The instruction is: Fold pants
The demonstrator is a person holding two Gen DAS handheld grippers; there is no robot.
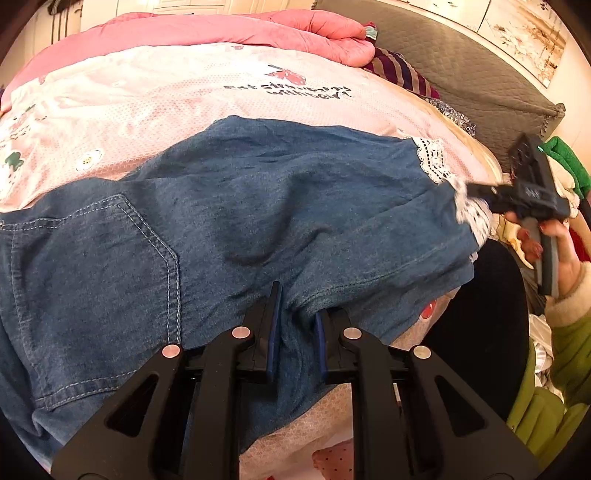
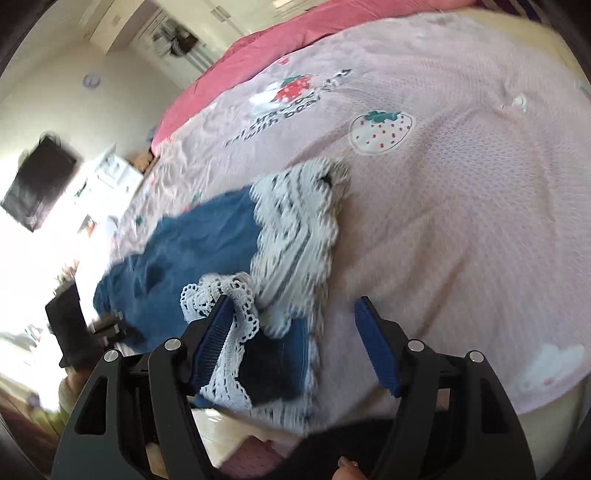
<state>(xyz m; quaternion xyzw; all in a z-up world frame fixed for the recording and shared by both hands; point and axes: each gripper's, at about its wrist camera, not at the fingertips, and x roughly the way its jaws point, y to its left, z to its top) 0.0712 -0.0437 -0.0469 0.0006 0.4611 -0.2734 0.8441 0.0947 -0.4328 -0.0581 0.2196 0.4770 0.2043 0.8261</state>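
Denim is bunched between the blue pads of the left gripper [image 1: 295, 314], whose jaws are pressed together on a fold of the pants [image 1: 229, 206] near the crotch seam. From that pinch the blue pants spread away across the bed: a stitched back pocket [image 1: 92, 258] lies to the left in the left wrist view, and one leg runs off to the right and ends in a white lace hem [image 1: 434, 158].

At that hem sits the right gripper [image 2: 291, 325], held by a hand [image 1: 554, 236] in a cream cuff and green sleeve. Its jaws stand spread wide. In the right wrist view the lace trim [image 2: 229, 332] drapes over and against its left pad [image 2: 214, 339], while the right pad stands clear above the bedsheet, so the cloth is touched but not squeezed. The picture is blurred around the hem, and a second lace edge [image 2: 299, 221] lies just beyond on the sheet.

Under the pants is a pale pink bedsheet [image 2: 461, 203] printed with strawberries and lettering. A pink quilt [image 1: 221, 29] is heaped along the far side of the bed, with a striped cloth [image 1: 402, 74] beside it and a grey padded headboard [image 1: 461, 70] behind.
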